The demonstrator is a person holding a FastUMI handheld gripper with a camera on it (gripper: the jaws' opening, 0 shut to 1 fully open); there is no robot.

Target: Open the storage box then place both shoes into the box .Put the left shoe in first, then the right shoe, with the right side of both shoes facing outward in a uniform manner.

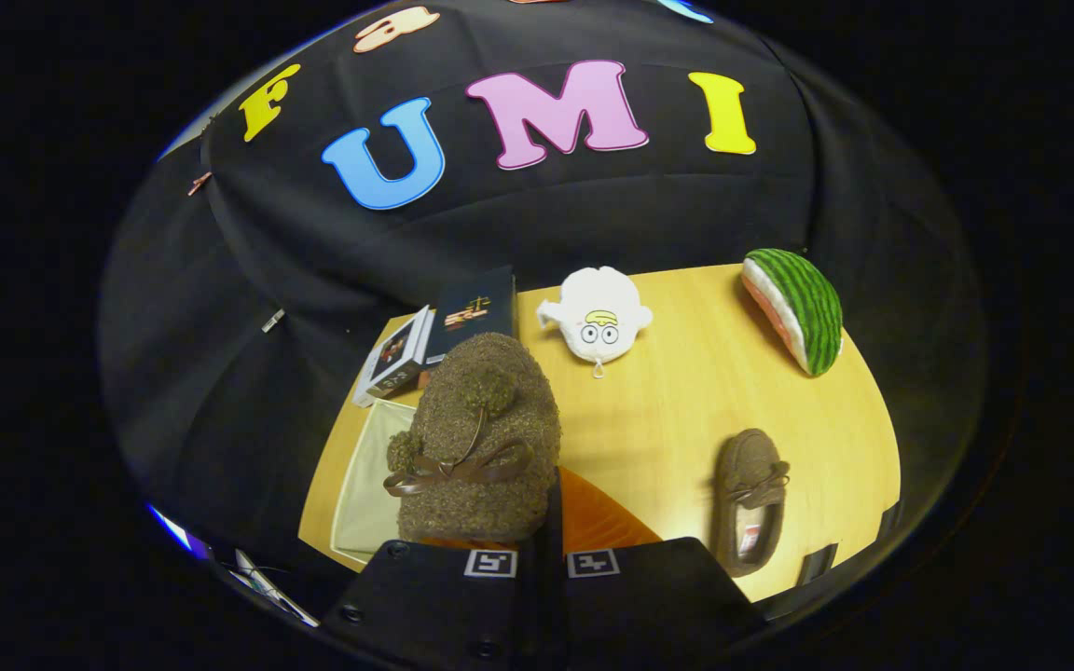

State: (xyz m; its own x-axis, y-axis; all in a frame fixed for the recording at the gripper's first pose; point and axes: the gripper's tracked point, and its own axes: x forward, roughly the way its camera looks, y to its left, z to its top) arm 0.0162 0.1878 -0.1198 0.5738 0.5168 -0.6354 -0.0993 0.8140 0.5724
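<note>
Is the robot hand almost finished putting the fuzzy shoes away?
About halfway. The storage box looks open already, its pale inside showing. The gripper is shut on the first shoe, held above the box, not yet inside. The second shoe lies on the table, waiting its turn.

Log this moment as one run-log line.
tool: shut on held shoe | above storage box | second shoe: on table
</note>
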